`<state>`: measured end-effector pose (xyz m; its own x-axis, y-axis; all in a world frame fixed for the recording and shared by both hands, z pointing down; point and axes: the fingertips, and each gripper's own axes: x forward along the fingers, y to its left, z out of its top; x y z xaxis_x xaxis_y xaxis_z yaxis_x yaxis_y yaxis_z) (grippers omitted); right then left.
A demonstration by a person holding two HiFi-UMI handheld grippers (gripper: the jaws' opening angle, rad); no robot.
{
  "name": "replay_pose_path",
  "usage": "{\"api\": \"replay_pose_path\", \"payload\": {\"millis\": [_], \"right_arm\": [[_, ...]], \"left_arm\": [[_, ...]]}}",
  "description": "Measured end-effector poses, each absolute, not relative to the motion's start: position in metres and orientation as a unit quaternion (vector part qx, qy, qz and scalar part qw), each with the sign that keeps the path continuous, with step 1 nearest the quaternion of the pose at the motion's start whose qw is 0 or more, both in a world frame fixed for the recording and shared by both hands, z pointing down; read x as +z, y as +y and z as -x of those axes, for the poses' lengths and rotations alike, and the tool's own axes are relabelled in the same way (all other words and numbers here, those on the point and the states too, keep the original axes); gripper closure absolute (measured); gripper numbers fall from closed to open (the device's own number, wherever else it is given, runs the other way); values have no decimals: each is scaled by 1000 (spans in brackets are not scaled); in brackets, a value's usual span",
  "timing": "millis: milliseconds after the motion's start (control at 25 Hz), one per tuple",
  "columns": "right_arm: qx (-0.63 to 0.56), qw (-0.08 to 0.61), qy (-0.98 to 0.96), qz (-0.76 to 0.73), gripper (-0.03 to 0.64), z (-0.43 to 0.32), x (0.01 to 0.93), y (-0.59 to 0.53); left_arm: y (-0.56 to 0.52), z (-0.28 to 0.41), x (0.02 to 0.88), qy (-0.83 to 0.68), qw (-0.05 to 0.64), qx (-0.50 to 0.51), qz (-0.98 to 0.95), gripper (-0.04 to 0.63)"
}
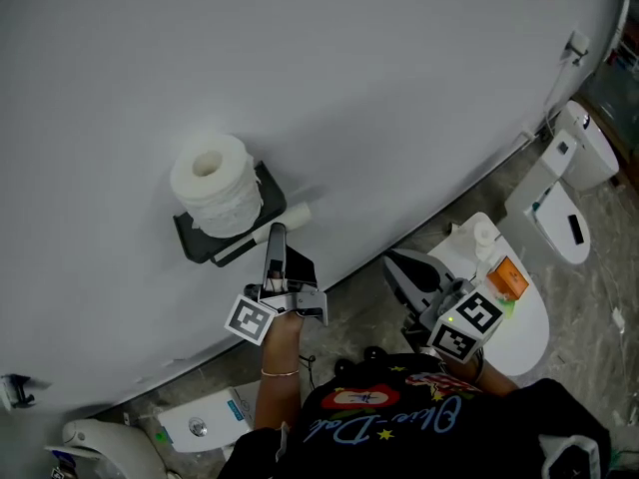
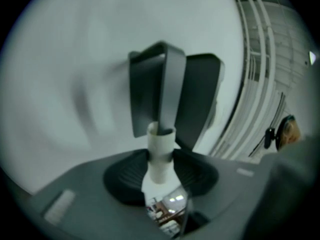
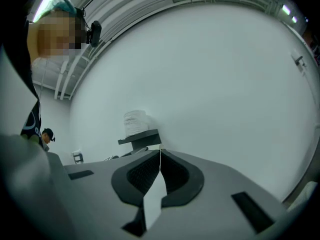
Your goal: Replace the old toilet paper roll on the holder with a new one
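The pale, bare cardboard tube of the used-up toilet paper roll sits right between the jaws of the left gripper, whose ribbed black pads are clenched against its two sides, grasping it. The tube's far, open end reaches past the gripper's tips, and a dark bar of the black wall-mounted holder goes into it. The tube is smooth and carries no paper.

In the head view the tube shows as a short pale stub at the tip of the left gripper, which points at the holder on the plain white wall. Just beyond and left of that gripper, a full white toilet paper roll stands on end on the holder's flat top shelf, its hollow core facing up and its layers looking soft and ridged.

The right gripper is clenched with nothing in it, pads meeting in a thin line; it is well apart from the holder, low and to the right, over a white toilet on the grey floor.
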<state>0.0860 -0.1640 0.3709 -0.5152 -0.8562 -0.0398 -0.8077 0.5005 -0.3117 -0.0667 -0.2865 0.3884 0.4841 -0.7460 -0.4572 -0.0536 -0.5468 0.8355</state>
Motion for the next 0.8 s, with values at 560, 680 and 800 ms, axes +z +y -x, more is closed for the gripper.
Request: {"api": "replay_pose_path", "payload": {"millis": [560,680,800], "right_arm": [[-127,110,818,551,603,-145,372,-141],[-134,110,835,522,603,-124,375,-151],[-137,108,856,486,603,-98,374,-161]], "left_arm": [[-224,-21,374,-281,193,-169,-925,451],[-213,3,388,-333,152,-107,-924,451],[-202,33,395,-394,94,-49,-913,451]]}}
